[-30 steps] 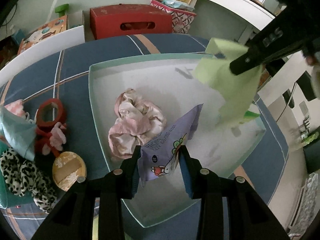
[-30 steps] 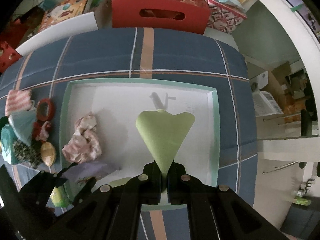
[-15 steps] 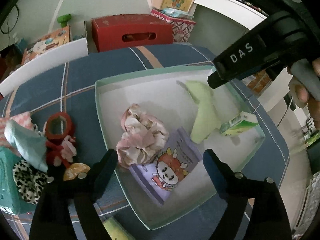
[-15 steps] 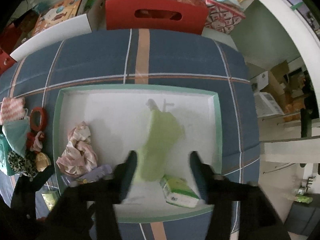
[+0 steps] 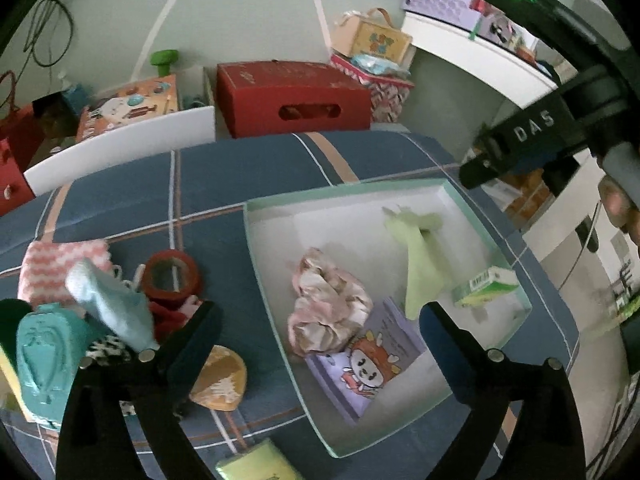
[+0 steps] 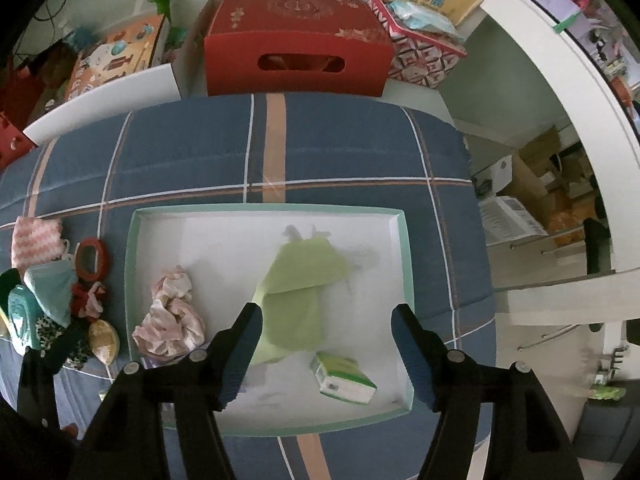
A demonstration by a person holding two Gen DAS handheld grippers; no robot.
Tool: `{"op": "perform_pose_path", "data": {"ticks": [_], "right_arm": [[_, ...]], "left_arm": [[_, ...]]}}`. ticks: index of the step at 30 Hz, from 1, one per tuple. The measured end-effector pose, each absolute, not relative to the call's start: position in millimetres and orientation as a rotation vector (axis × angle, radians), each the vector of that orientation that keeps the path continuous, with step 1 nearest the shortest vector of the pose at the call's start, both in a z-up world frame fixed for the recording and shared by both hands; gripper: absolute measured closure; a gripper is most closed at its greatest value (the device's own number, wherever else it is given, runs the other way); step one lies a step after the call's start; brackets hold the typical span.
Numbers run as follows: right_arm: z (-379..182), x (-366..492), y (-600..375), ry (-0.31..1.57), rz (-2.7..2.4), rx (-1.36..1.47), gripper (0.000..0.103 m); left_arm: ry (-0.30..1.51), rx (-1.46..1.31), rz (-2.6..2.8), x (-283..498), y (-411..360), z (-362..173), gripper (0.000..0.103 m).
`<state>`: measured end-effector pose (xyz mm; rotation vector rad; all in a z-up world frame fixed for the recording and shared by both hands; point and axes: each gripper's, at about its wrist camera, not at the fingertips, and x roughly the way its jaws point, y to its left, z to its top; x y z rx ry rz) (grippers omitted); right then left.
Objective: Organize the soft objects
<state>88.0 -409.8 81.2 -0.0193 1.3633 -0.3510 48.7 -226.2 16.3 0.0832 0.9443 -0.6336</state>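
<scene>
Right wrist: green cloth [image 6: 296, 300] below spread claw [image 6: 326, 320], apparently untouched

A cloth [image 6: 298, 300] lies in the middle of the tray [image 6: 404, 280]. A small box [image 6: 344, 378] sits lower right of it. A scrunchie [image 6: 170, 320] lies at the left.

Dim, soft indoor light, strong fisheye warp

Faint shadows fall on the white tray floor [image 6: 224, 248] beyond the green cloth [image 6: 296, 300]; straight edges bow toward black corners, and the far room right of the tray looks smeared and washed out.
</scene>
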Motion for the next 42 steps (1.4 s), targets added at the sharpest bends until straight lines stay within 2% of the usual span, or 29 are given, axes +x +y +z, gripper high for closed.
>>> {"op": "perform_pose_path", "data": {"ticks": [15,26,34,42], "right_arm": [[119.0,79.1,-354.6,1.284,-0.234,-0.012,0.032],[150.1,54.4,-287.4,1.223,-0.078,-0.027,0.032],[124.8,43.3,-250.6,1.279,0.003,-0.059,0.032],[56.0,31.1,-209.5,1.461,0.103,-0.085,0.032]], "left_arm": [[0.833,0.159,-0.567,36.4,-165.7,66.8,0.004],[0.895,0.054,-0.263,41.4,-37.1,71.4,0.004],[0.966,-0.083,-0.041,39.0,44.1,56.5,0.004],[1.03,-0.041,-0.04,40.4,37.2,41.5,0.004]]}}
